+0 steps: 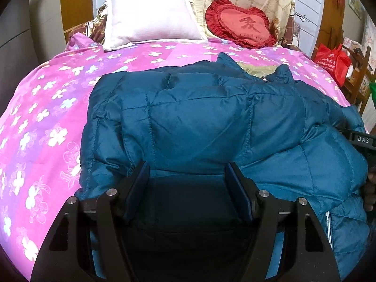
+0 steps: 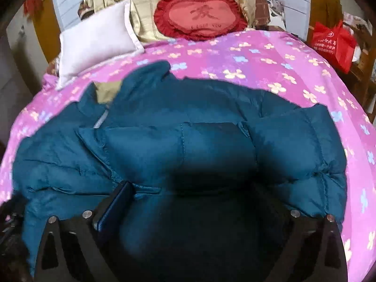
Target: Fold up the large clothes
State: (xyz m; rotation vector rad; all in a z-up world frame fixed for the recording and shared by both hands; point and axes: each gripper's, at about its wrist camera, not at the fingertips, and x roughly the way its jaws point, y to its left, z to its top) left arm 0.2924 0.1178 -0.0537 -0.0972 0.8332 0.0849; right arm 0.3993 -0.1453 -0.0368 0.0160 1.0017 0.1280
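A large teal quilted puffer jacket (image 1: pixel 199 117) lies on the pink flowered bed cover (image 1: pixel 47 108), collar toward the pillows. My left gripper (image 1: pixel 188 171) is open, its jaws wide apart over the jacket's near edge. In the right wrist view the jacket (image 2: pixel 183 145) bulges up between my right gripper's (image 2: pixel 188 188) fingers; the left finger (image 2: pixel 115 206) shows, the right one is hidden by fabric. The jaws stand wide apart. The right gripper's body shows at the right edge of the left wrist view (image 1: pixel 363 139).
A white pillow (image 1: pixel 150 18) and a red heart cushion (image 1: pixel 239 23) lie at the head of the bed. A red bag (image 1: pixel 333 61) sits on a wooden chair to the right. A cabinet stands at the left.
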